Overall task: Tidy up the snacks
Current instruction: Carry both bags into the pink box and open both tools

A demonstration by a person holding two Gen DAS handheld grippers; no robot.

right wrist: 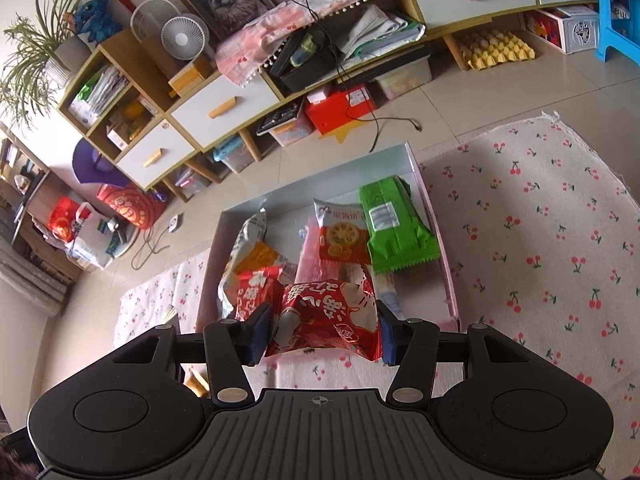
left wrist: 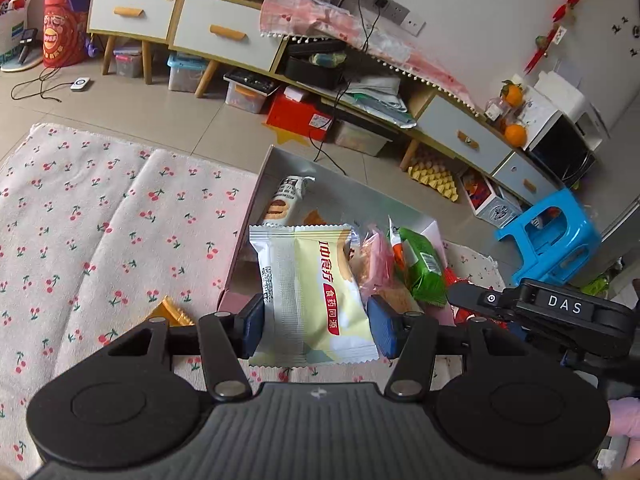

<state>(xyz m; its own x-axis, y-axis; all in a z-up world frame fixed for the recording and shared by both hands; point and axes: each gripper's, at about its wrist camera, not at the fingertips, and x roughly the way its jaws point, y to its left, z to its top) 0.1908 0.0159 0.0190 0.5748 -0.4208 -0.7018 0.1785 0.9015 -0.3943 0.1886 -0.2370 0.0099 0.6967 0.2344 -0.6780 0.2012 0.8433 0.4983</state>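
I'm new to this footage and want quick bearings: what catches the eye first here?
Each gripper holds a snack: the left gripper grips a pale yellow packet, the right gripper a crinkly red packet. Just beyond both sits a shallow box on the cherry-print cloth, holding several snacks, with a bright green packet at its right side in the right wrist view.

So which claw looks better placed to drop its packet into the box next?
Probably right. The right claw holds its red foil snack packet near the shallow pink-sided box's front edge; the left claw holds its pale yellow packet further back over the cherry-print cloth.
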